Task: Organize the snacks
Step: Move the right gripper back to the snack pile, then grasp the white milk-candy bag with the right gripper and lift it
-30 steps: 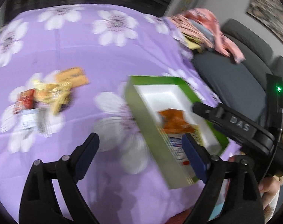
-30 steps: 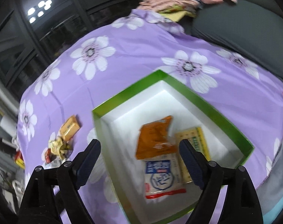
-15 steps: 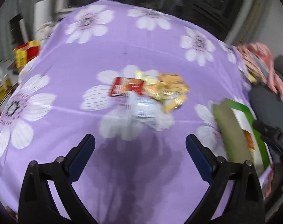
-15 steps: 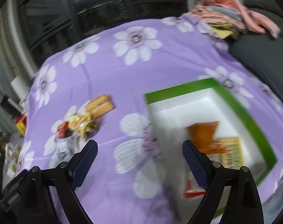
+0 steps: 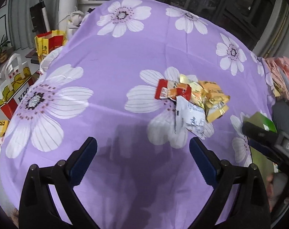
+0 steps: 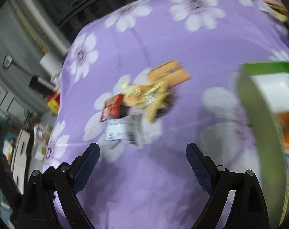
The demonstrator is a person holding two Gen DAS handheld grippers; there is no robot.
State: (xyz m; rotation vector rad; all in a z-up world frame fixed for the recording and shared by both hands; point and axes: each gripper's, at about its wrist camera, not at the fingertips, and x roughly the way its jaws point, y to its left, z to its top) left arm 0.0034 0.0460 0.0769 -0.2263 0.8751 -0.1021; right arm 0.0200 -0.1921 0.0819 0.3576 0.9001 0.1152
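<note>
Both hand-held grippers point(image 5: 142, 153) point(image 6: 142, 155) swung from box point(image 6: 258, 103) to snacks point(image 5: 192, 97).

Two hand-held black grippers with blue-padded fingers

The left gripper point(image 5: 142, 152) has two black plastic fingers point(image 5: 205, 162), each faced on the inside with a dark blue ribbed pad and joined to angular black link arms by round silver-grey screws. The right gripper point(image 6: 142, 154) is built alike: black arms, round screws at the pivots, blue pads with a fine grid texture on its fingers point(image 6: 87, 164). In the left wrist view the right gripper's black body point(image 5: 268, 143) shows at the right edge, with blurred white lettering on its side. Below it part of a hand point(image 5: 275, 183) shows, too blurred to tell more.
</note>
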